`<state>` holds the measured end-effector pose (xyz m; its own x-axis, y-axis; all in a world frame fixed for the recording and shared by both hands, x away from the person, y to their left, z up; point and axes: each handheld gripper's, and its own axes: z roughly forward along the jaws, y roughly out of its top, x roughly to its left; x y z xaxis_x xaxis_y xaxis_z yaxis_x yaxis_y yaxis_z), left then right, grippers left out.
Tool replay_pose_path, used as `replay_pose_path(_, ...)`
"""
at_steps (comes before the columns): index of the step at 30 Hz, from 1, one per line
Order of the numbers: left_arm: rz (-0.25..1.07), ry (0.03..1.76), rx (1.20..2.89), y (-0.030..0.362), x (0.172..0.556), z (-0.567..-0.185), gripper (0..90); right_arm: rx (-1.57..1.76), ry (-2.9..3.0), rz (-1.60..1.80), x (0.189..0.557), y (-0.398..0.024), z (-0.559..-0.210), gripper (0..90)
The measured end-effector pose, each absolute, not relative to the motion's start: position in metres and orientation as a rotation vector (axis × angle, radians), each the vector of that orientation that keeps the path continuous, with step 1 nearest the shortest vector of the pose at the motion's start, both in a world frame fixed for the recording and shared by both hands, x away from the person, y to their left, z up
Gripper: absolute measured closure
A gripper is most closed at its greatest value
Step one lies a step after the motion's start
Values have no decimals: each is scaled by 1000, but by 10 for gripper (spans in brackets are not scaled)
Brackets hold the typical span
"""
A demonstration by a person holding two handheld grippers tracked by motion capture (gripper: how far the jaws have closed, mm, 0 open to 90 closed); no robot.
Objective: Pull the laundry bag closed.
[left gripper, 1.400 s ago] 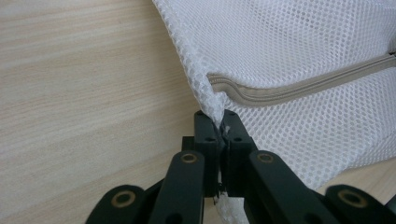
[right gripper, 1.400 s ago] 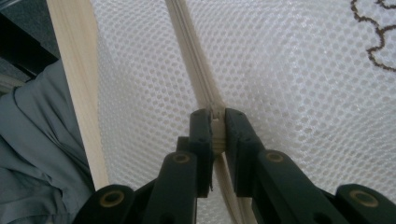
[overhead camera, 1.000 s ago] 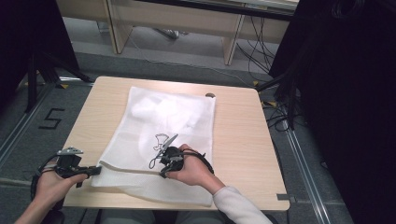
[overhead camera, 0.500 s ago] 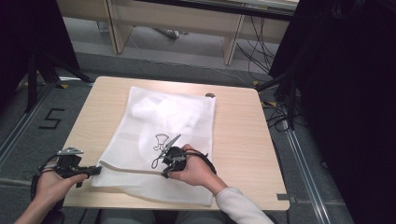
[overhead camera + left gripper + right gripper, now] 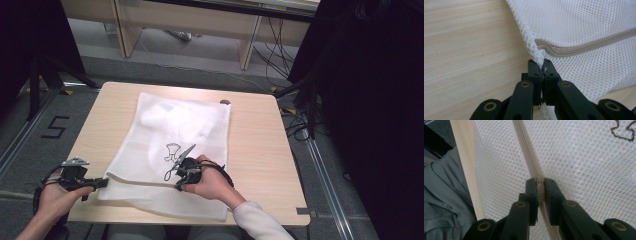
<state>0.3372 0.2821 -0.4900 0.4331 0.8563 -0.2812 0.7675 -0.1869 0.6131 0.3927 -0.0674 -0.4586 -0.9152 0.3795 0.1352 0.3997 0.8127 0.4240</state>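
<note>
In the high view, a white mesh laundry bag (image 5: 170, 145) lies flat across the wooden table (image 5: 255, 135), its near edge toward the person. The left gripper (image 5: 102, 182) sits at the bag's near left corner, and the right gripper (image 5: 181, 186) rests on the bag near the middle of its near side, just below a small dark printed mark (image 5: 172, 151).

In the left gripper view, the left gripper (image 5: 541, 65) has its jaws closed tight on the mesh corner (image 5: 536, 53), pinching the fabric just beside the end of the beige zipper (image 5: 584, 48). The zipper there looks closed.

In the right gripper view, the right gripper (image 5: 539, 185) has its jaws drawn nearly together on the zipper (image 5: 527, 152), with what seems to be the slider or pull between them, though this is too hidden to be sure. The teeth ahead of the jaws look meshed.

Judging by this, the work is running the zipper along while the corner is anchored. How much of its length is left cannot be told.
</note>
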Motion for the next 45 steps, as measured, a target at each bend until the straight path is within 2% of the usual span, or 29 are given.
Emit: replay_pose_path(45, 164, 1364, 1990, 282, 337, -490, 865, -664, -2949, -710, 390, -87, -457, 826)
